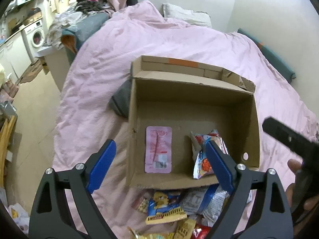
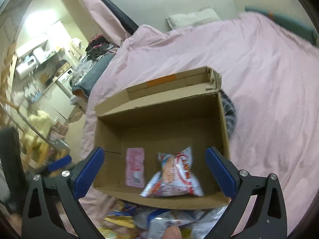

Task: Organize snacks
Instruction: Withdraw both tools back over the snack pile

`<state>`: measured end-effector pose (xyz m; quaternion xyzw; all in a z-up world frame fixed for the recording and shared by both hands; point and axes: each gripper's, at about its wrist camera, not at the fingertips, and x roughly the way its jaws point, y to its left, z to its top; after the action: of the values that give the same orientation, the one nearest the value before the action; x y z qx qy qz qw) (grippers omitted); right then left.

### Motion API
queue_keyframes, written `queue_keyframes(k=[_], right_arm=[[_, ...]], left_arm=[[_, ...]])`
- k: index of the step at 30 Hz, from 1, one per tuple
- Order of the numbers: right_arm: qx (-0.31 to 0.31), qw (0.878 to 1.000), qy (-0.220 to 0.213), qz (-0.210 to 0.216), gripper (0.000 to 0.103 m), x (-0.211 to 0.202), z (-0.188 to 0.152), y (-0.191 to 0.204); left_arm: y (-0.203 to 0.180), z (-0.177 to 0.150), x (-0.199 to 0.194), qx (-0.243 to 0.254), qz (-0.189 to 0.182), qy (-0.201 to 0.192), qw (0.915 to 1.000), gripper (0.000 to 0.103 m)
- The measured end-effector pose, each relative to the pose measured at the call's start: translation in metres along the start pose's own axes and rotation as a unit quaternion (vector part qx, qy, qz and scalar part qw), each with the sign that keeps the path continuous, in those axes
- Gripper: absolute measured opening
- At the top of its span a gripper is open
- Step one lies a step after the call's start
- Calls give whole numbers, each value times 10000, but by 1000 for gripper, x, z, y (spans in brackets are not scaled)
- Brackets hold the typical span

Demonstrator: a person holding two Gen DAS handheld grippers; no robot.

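An open cardboard box [image 1: 139,103] [image 2: 111,127] rests on a pink duvet. On its floor lie a flat pink packet [image 1: 159,149] [image 2: 135,167] and a white and red snack bag [image 1: 201,163] [image 2: 175,177]. My left gripper [image 1: 160,159] hovers above the box's near wall, jaws wide and empty. My right gripper [image 2: 154,171] also hangs over the box, open, with nothing between its blue pads [image 2: 219,171]. A pile of loose snacks [image 1: 169,209] [image 2: 139,219] lies on the bed in front of the box. The right gripper's black body [image 1: 287,137] and a hand [image 1: 295,165] show at the left view's right edge.
The pink duvet [image 1: 159,39] [image 2: 259,69] covers the bed, with a pillow [image 1: 185,16] by the wall. A grey cloth [image 1: 121,99] lies against the box's left side. Clothes are piled [image 1: 89,4] beyond the bed; a washing machine [image 1: 36,34] and floor lie at left.
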<state>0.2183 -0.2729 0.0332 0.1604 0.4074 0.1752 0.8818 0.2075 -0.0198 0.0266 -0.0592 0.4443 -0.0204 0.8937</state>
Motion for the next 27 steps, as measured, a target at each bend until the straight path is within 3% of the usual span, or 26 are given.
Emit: queue_keyframes(k=[10, 14, 27], right_arm=[[-163, 9999, -5, 32, 103, -36, -24, 15], [-205, 9998, 15, -18, 103, -46, -36, 17], [-339, 9982, 406, -296, 103, -54, -83, 10]], left_arm=[[19, -18, -38, -199, -73, -119, 9997, 89], [17, -32, -47, 8, 55, -219, 9997, 89], [21, -75, -43, 113, 113, 399, 9991, 89]])
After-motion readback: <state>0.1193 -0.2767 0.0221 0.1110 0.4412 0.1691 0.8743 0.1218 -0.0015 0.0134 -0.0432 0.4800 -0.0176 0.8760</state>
